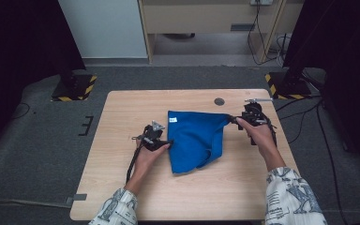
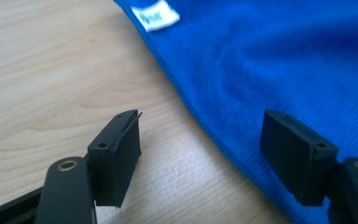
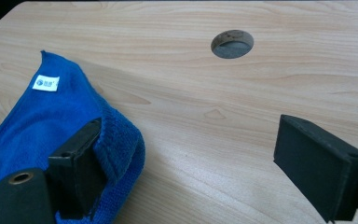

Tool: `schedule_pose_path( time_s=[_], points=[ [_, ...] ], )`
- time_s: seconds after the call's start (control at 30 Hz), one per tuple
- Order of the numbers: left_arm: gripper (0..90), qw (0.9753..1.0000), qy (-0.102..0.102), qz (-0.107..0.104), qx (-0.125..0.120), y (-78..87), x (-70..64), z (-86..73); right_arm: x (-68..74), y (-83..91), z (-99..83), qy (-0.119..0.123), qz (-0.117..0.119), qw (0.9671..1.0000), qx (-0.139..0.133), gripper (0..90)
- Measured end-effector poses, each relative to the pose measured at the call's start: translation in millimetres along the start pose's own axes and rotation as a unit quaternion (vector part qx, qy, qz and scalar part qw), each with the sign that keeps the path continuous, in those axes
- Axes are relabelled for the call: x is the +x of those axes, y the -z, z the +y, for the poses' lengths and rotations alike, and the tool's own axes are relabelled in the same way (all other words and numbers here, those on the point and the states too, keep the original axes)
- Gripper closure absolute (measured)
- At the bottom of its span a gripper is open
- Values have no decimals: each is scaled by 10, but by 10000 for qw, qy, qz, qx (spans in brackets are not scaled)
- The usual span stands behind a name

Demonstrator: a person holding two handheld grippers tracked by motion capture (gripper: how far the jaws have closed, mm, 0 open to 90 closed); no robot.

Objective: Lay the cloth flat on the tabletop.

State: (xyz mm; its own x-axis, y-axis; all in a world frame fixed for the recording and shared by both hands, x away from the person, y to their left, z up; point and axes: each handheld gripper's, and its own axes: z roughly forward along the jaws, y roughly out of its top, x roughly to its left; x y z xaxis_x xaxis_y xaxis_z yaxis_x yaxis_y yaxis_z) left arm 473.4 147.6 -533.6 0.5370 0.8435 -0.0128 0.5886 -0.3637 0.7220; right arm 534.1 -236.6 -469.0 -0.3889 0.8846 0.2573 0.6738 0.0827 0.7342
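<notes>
Blue cloth [image 3: 51, 121] against open right gripper [image 3: 205, 163]

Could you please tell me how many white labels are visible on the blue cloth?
1: a small white label near the far-left corner of the blue cloth, just ahead of the left gripper. Folded parts could hide others.

Unreadable white label [image 3: 46, 83] on cloth [image 3: 37, 126]

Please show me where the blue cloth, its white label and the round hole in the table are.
blue cloth [image 1: 194, 140]: high view, on the middle of the fabric.
white label [image 3: 46, 83]: right gripper view, on the label's centre, near the cloth's far corner.
round hole [image 3: 232, 44]: right gripper view, on the dark inside of the hole.
</notes>
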Motion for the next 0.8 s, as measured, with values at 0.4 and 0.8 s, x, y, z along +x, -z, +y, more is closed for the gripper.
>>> schedule_pose_path(
  time_s=[0.4, 0.8],
  points=[
    [306, 9999, 68, 105, -80, 57, 42, -69, -163, 106, 21, 73, -502, 9985, -218, 127],
    [308, 9999, 58, 94, -53, 152, 81, -149, -252, 177, 34, -19, -859, 9960, -229, 117]
  ],
)
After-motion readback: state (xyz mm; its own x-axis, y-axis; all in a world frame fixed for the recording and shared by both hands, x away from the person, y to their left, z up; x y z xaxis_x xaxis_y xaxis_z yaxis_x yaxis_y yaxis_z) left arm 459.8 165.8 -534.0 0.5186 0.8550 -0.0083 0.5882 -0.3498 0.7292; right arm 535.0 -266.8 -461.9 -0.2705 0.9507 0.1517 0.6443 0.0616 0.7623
